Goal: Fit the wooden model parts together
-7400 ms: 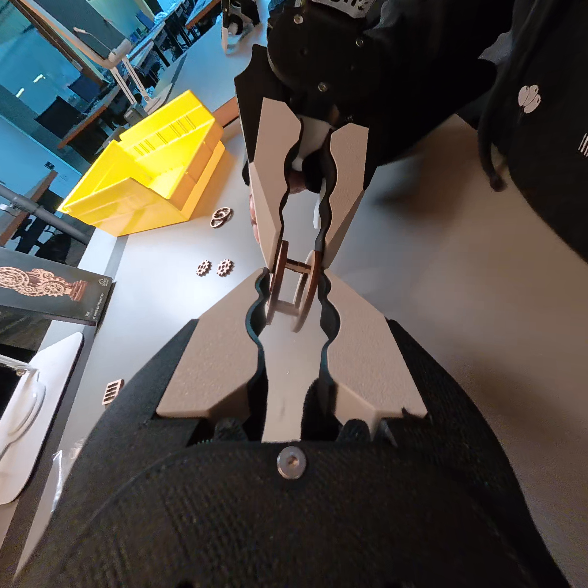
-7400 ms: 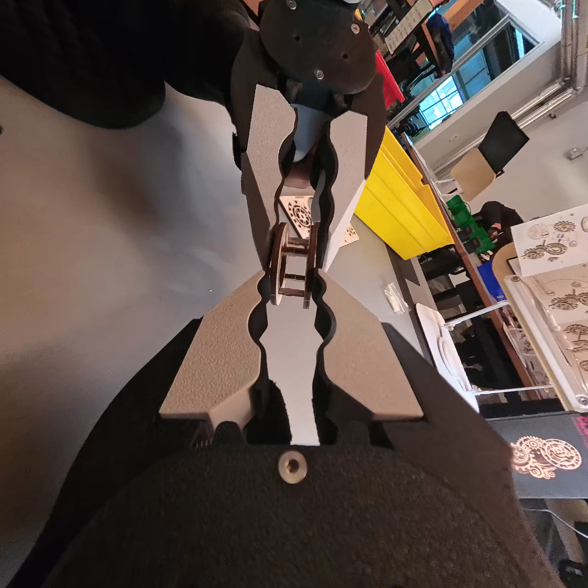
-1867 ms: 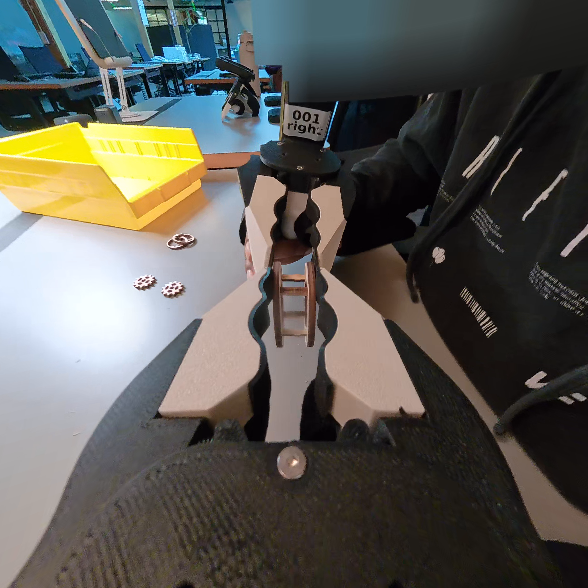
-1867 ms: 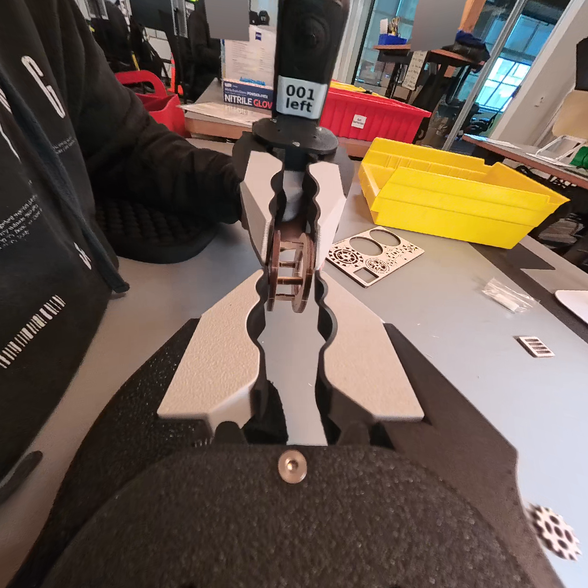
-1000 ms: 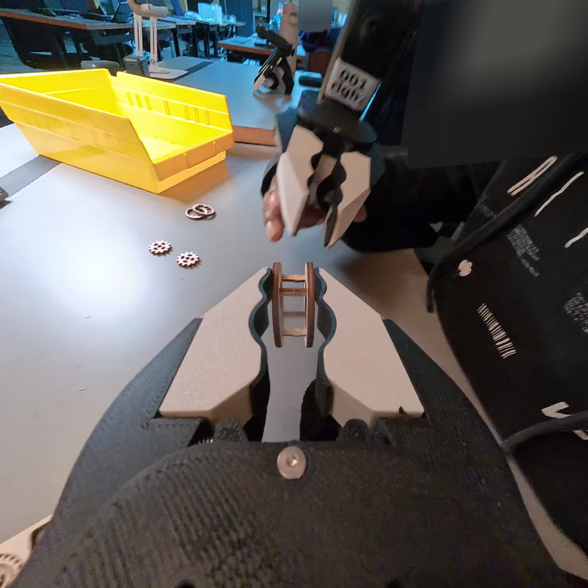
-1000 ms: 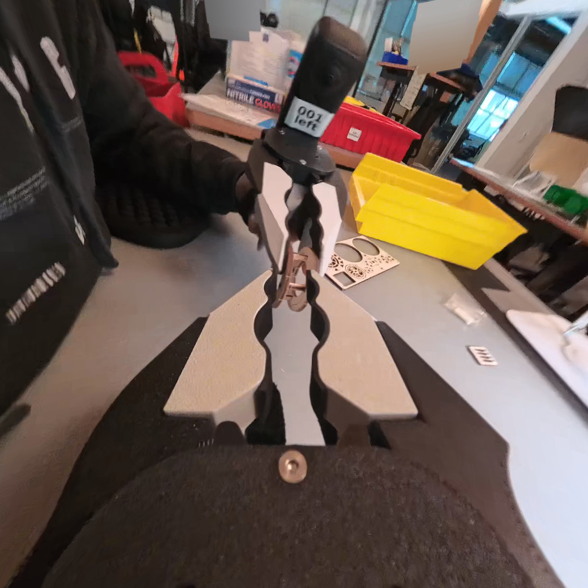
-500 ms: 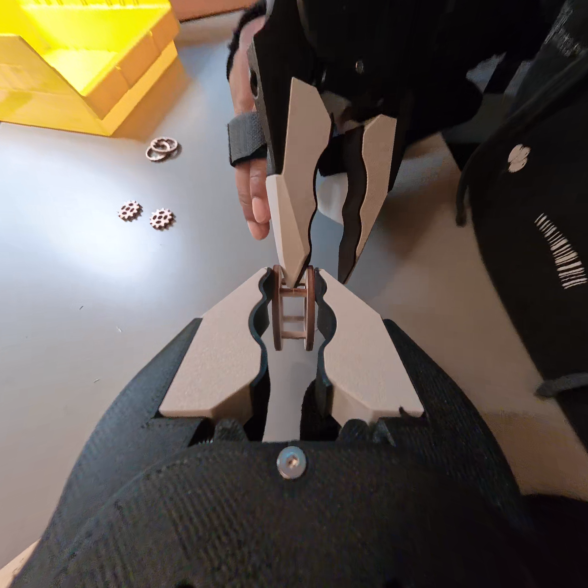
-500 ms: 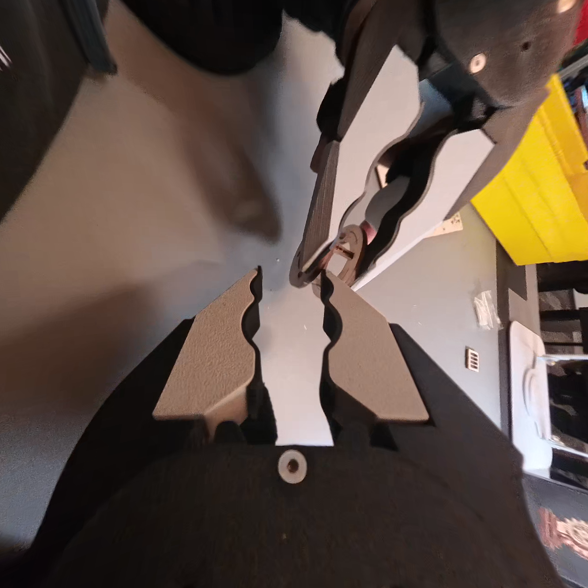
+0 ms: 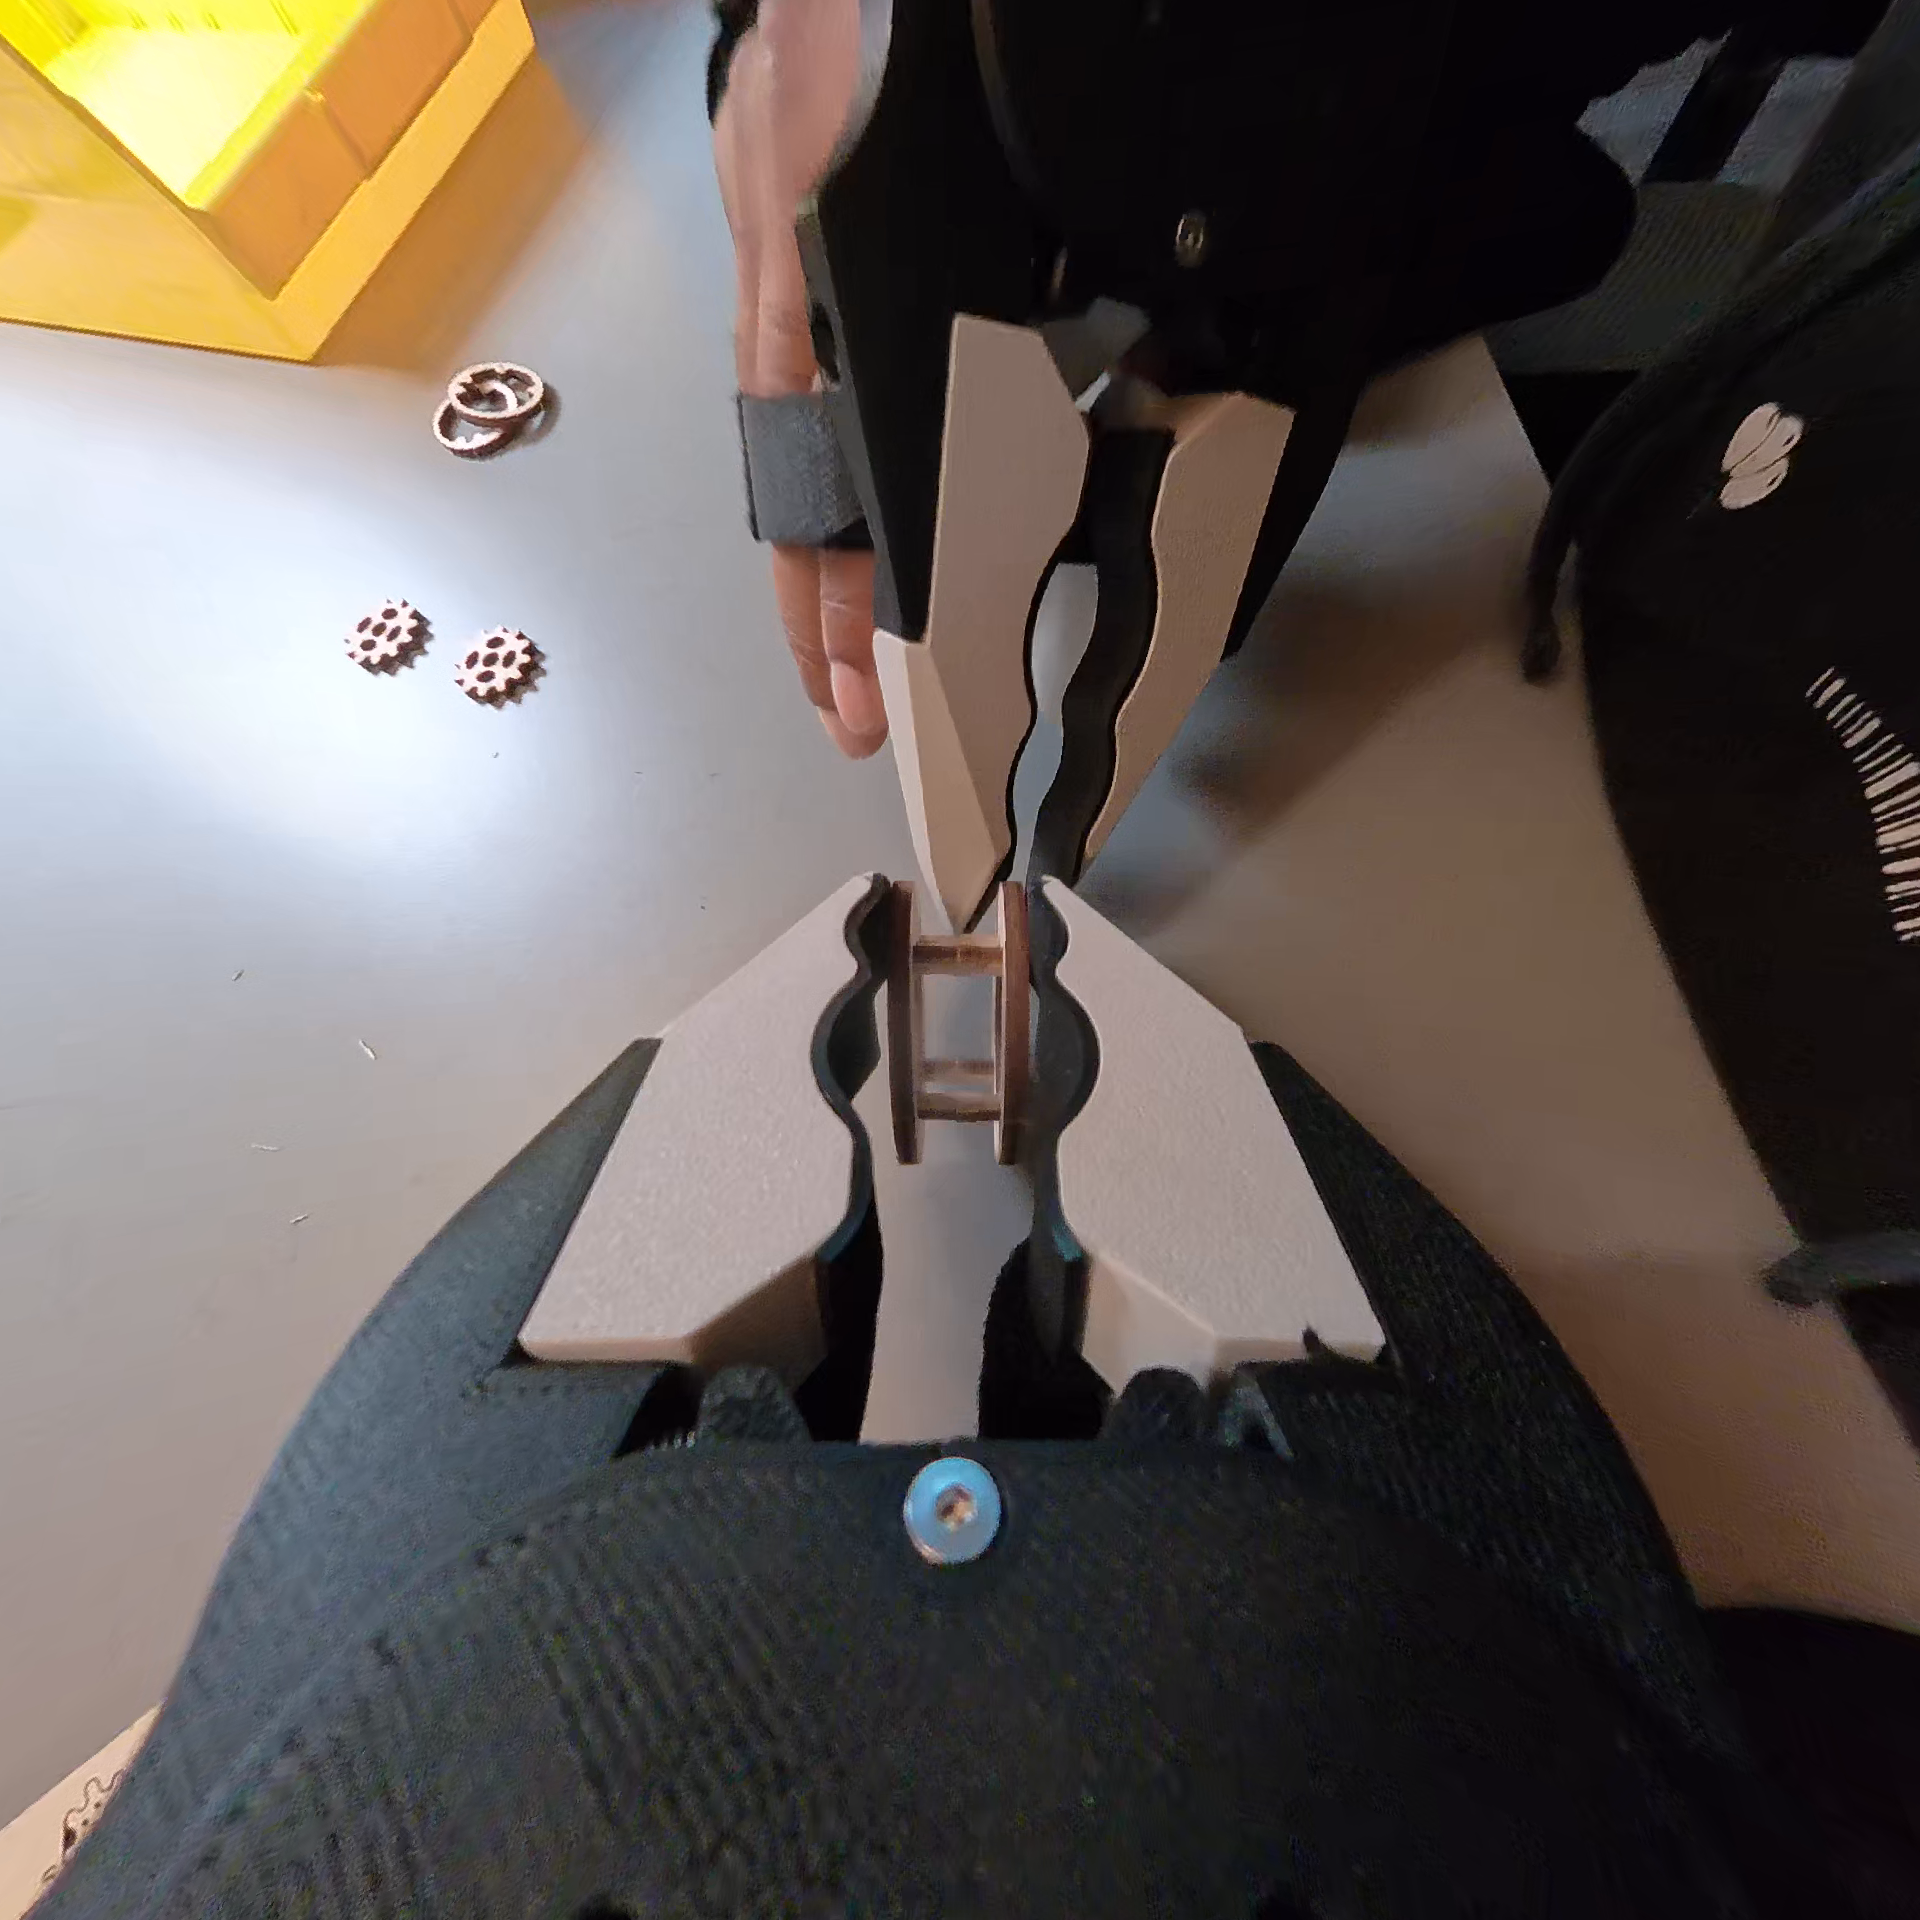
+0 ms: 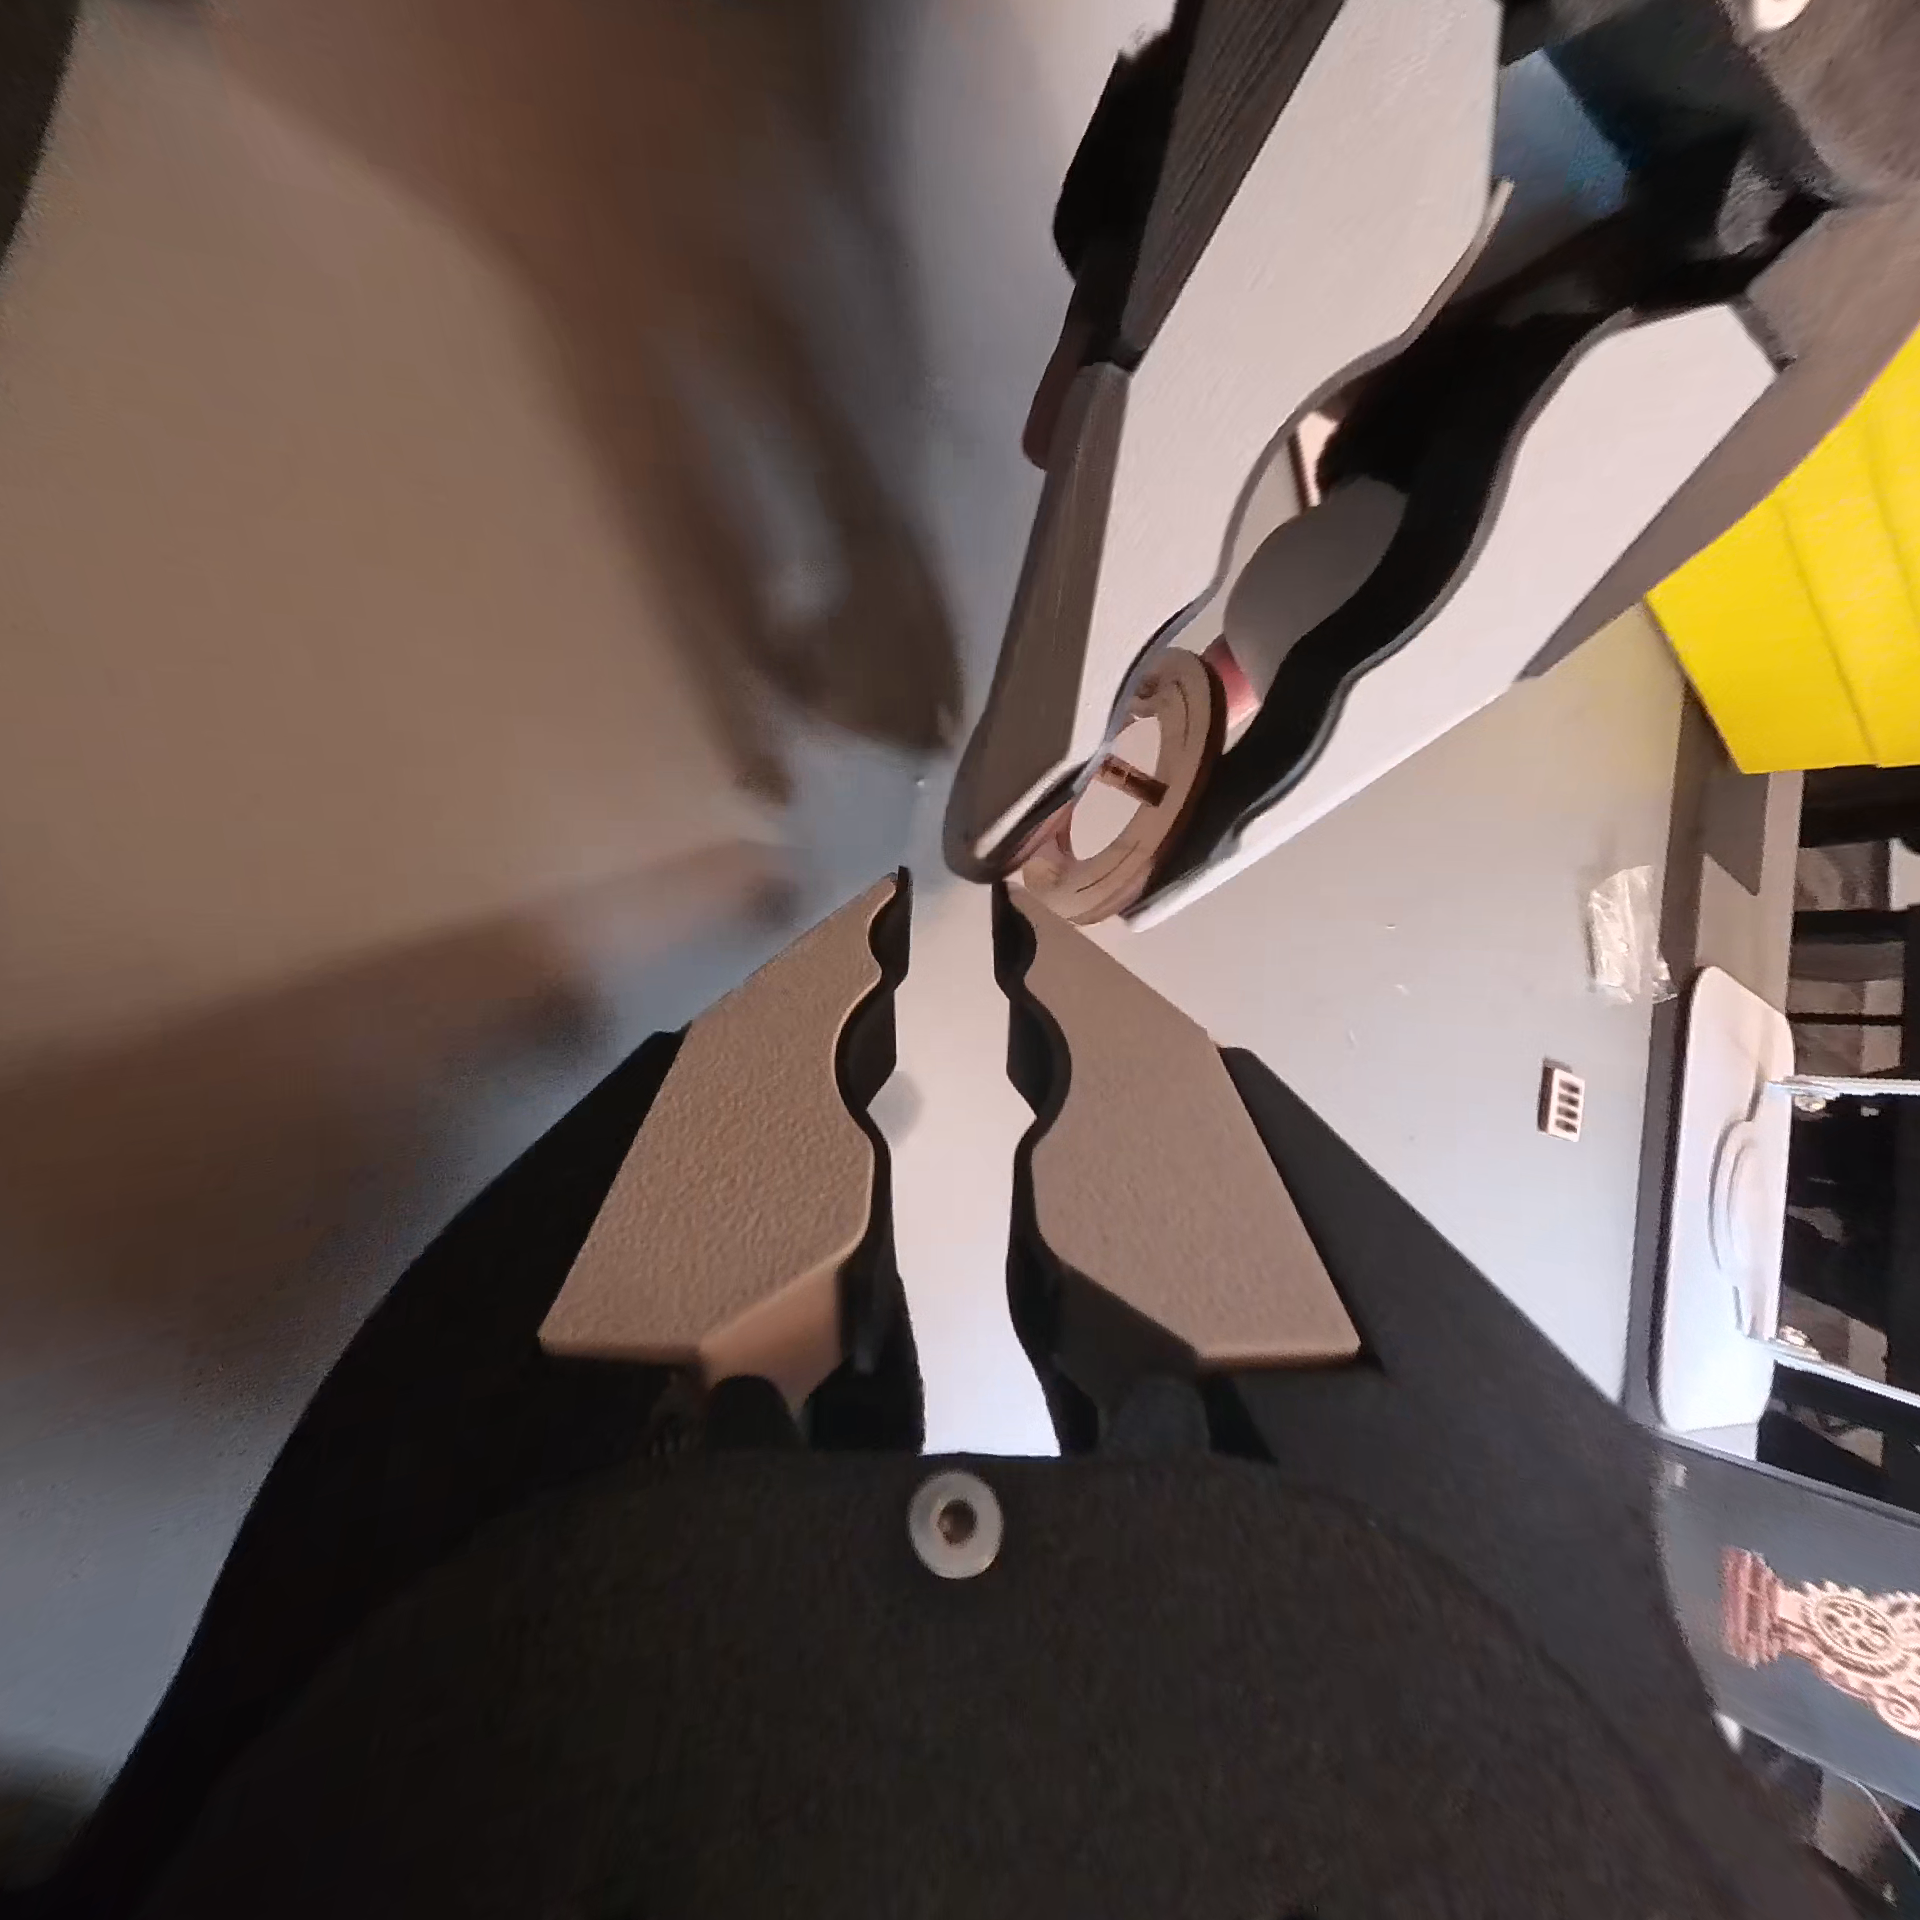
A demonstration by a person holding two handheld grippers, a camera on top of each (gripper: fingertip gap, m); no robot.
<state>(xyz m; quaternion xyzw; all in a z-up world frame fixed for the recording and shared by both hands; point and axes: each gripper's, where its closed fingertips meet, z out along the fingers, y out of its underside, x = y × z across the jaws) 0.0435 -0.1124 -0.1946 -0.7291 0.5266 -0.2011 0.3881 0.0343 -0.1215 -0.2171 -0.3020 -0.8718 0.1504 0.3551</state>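
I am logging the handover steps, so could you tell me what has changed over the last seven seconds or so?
The right gripper let go of the wooden spool, drew back, then returned with its jaws open, one fingertip now between the spool's discs. Both views tilted down towards the table. The left gripper stayed shut on the spool; the two small gears lie where they were.

A grey bench (image 9: 260, 883) carries a yellow plastic bin (image 9: 208, 156) at its far left. Near the bin lie two linked wooden rings (image 9: 488, 407), and closer, two small wooden gears (image 9: 442, 649) side by side.
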